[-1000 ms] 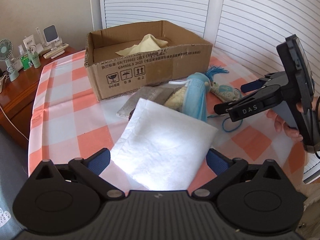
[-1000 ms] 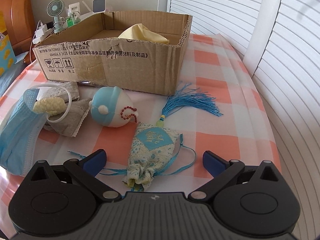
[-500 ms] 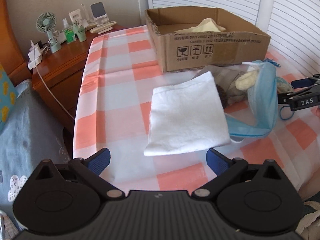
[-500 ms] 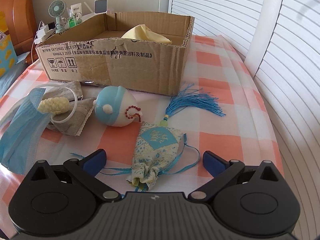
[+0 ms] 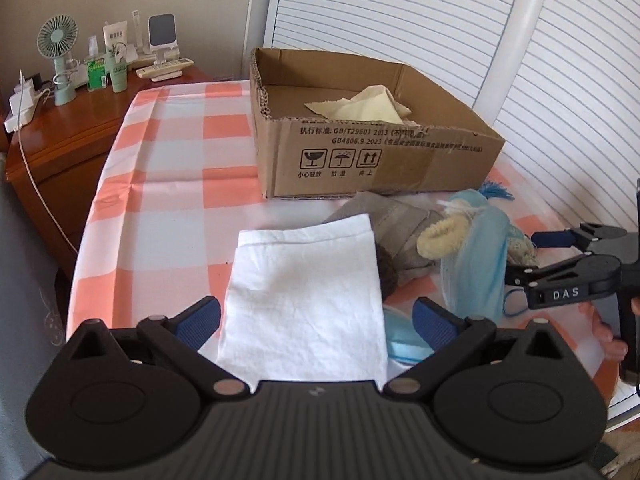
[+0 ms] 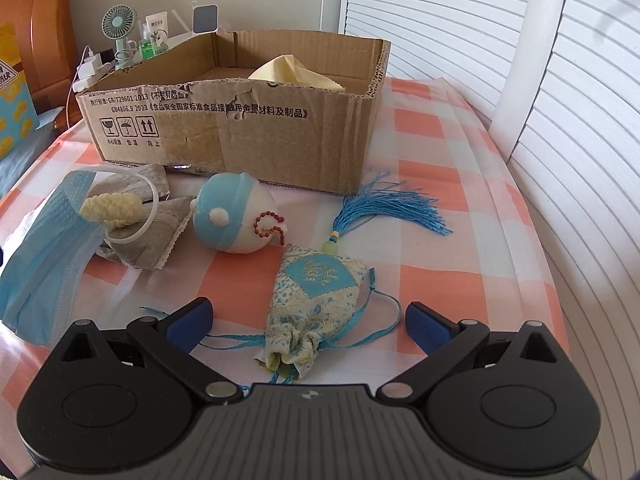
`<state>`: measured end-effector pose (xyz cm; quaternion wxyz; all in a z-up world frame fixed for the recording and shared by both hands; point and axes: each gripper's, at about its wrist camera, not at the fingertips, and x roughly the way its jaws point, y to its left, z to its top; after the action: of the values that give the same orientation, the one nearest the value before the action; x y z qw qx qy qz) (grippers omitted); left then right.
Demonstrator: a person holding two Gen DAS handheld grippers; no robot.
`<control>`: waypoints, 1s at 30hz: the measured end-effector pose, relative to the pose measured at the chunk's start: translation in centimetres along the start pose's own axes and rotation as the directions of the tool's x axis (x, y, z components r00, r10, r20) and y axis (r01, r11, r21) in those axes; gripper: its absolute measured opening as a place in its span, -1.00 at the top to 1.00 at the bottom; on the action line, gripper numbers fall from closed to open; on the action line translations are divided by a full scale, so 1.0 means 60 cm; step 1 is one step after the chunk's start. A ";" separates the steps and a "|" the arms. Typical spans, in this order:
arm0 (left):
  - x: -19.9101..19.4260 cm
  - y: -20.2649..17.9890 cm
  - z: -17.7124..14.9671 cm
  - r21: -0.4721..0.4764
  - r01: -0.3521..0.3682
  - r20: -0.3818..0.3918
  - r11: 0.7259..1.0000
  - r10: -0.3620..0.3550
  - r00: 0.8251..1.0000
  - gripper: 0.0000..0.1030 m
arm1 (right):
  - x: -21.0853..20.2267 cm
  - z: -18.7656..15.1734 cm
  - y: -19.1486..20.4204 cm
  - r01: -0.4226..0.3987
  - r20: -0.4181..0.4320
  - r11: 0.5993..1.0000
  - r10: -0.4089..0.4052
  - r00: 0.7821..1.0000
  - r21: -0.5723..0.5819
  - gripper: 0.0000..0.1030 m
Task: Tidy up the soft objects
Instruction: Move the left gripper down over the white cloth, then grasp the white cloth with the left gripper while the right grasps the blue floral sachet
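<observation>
A folded white cloth lies on the checked tablecloth, its near end between the spread fingers of my open left gripper. Behind it stands a cardboard box holding a yellow cloth. My open right gripper straddles a blue-and-cream sachet with a blue tassel. Left of the sachet sit a blue-and-white plush ball, a grey cloth, a cream knitted piece and a blue face mask. From the left wrist, the right gripper shows at the right edge.
A wooden bedside cabinet at the left carries a small fan, bottles and a charger with a cable. White louvred doors stand behind and right of the table. The tablecloth edge drops off at the left.
The left gripper has swung left and back over the last second, then come in again over the white cloth's near end. The right gripper has crept slightly forward over the sachet.
</observation>
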<state>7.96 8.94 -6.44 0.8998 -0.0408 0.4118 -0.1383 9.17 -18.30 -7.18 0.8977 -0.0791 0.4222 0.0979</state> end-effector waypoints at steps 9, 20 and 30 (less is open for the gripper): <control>0.037 0.037 0.000 -0.095 -0.016 -0.032 0.995 0.013 0.999 -0.98 | 0.000 0.000 0.000 -0.001 0.003 1.000 0.001 1.000 0.000 -1.00; 0.047 0.014 0.004 -0.014 -0.077 -0.029 0.997 0.077 0.997 -0.77 | -0.001 -0.006 -0.001 -0.005 0.028 1.000 0.005 1.000 -0.007 -1.00; 0.040 0.021 0.002 -0.038 -0.083 -0.015 0.996 0.082 0.997 -0.58 | 0.002 -0.004 0.010 -0.043 0.050 0.998 0.045 0.998 -0.053 -1.00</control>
<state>9.82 9.43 -8.36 0.9009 -0.0401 0.4219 -0.0935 8.93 -17.78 -7.49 0.9034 -0.0906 0.3982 0.1307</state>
